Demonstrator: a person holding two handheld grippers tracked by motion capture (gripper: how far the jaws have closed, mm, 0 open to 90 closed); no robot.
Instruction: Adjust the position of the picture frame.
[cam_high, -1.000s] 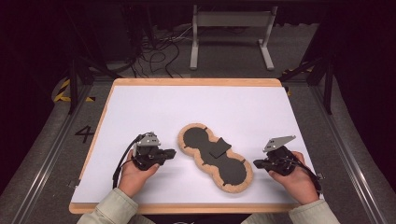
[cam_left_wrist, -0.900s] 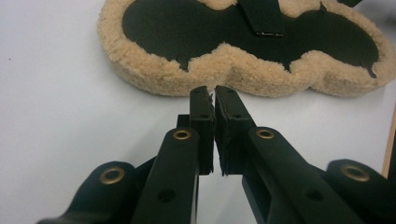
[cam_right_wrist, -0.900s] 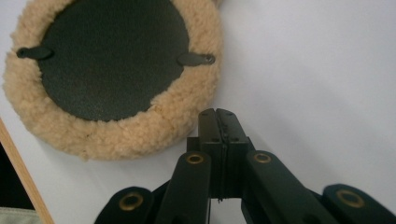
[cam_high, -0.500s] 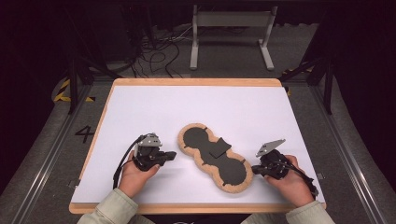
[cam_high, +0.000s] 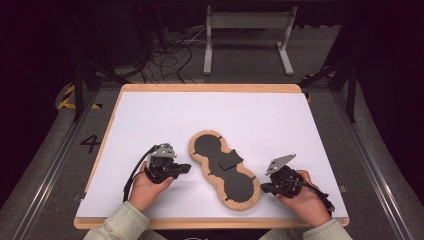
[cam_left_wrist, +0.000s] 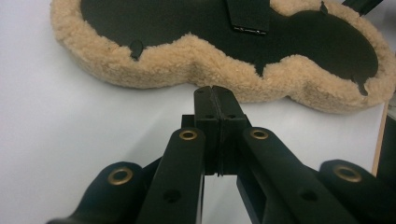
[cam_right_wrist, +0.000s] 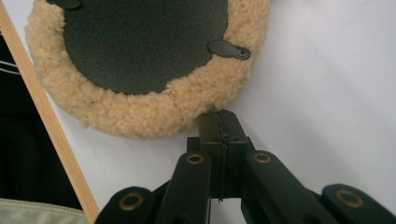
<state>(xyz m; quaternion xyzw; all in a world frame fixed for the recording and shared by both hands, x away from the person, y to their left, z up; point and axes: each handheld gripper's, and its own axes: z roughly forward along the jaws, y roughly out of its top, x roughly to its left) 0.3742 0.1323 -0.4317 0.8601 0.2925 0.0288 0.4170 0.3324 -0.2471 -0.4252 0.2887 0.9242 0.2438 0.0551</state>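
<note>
A peanut-shaped pad with a tan fleece rim and black face lies slantwise on the white table top. A black strap crosses its waist. To its left a hand holds my left gripper, shut and empty. In the left gripper view its tips stop just short of the fleece at the waist. On the right, my right gripper is shut with nothing in it. Its tips meet the fleece rim of the near lobe; whether they touch I cannot tell.
The table's wooden edge frames the white surface. The near edge runs close to the pad's near lobe. Beyond the table stand a grey metal frame and loose cables on the floor.
The right hand has carried its gripper leftward up to the pad's near lobe. The left hand and the pad have kept still.
</note>
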